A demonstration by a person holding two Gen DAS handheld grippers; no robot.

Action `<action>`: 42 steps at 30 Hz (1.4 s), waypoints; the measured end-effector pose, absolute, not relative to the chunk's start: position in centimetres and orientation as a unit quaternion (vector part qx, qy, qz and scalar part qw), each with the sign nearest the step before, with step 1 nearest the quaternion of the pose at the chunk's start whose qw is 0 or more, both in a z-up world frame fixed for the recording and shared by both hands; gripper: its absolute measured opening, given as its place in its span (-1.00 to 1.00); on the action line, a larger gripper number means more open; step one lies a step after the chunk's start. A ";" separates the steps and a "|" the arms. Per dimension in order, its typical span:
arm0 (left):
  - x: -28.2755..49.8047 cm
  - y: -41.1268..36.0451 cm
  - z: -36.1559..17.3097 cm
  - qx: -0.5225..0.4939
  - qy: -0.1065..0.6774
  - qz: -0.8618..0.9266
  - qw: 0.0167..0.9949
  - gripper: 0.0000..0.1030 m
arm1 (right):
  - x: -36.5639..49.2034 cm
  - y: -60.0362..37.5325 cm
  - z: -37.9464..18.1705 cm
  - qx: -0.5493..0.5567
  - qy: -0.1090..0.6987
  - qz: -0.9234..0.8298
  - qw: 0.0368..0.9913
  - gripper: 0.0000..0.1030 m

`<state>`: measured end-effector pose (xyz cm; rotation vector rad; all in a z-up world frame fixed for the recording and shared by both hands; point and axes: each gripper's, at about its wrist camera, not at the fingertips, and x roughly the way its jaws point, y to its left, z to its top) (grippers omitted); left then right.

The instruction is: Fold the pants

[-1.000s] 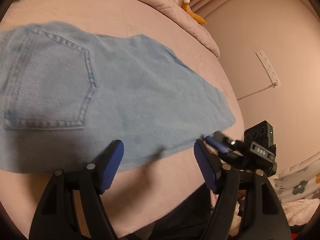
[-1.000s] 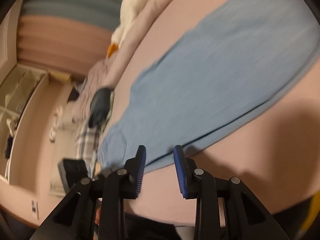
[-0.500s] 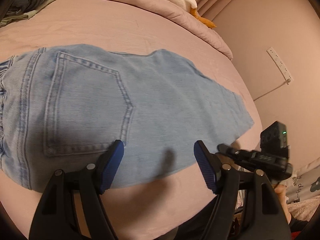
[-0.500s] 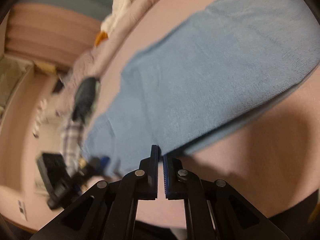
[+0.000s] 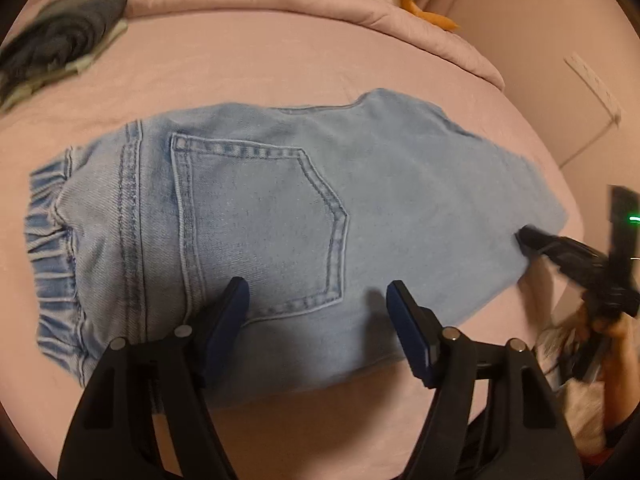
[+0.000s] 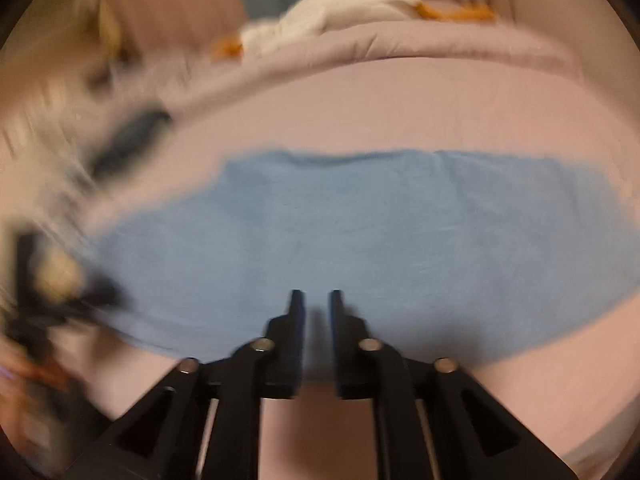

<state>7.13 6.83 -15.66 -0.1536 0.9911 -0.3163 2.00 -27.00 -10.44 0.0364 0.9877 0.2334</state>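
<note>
Light blue jeans (image 5: 400,200) lie flat on the pink bed, back pocket (image 5: 260,220) up and gathered waistband (image 5: 48,248) at the left. My left gripper (image 5: 316,286) hovers open over the near edge by the pocket, with nothing between its fingers. The right gripper (image 5: 524,236) shows at the jeans' right end, held by a hand. In the blurred right wrist view, the jeans (image 6: 360,220) stretch across the middle. There my right gripper (image 6: 316,296) stands over their near edge with a narrow gap; its jaws are opening and hold nothing.
A dark grey pile of folded clothes (image 5: 60,40) lies at the far left of the bed. A rolled pink blanket (image 5: 320,4) and a white plush toy (image 6: 352,4) sit at the far side. A wall with a power strip (image 5: 592,84) stands to the right.
The left view swung along the jeans until pocket and waistband came into sight. The right gripper rolled so the jeans now lie level; its jaws shut, then parted slightly.
</note>
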 end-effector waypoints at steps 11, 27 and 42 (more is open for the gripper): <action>9.3 2.6 -14.1 -0.074 0.479 -0.188 0.854 0.62 | -0.7 -41.4 -10.2 0.236 0.406 0.066 0.880 -0.08; 17.9 -13.9 -14.2 -0.203 0.509 -0.374 0.748 0.59 | 3.2 -56.1 -15.5 0.431 0.341 -0.073 0.832 -0.67; 19.0 -12.4 -15.5 -0.302 0.533 -0.350 0.709 0.62 | 5.0 -50.9 -8.3 0.286 0.339 -0.065 0.894 -0.68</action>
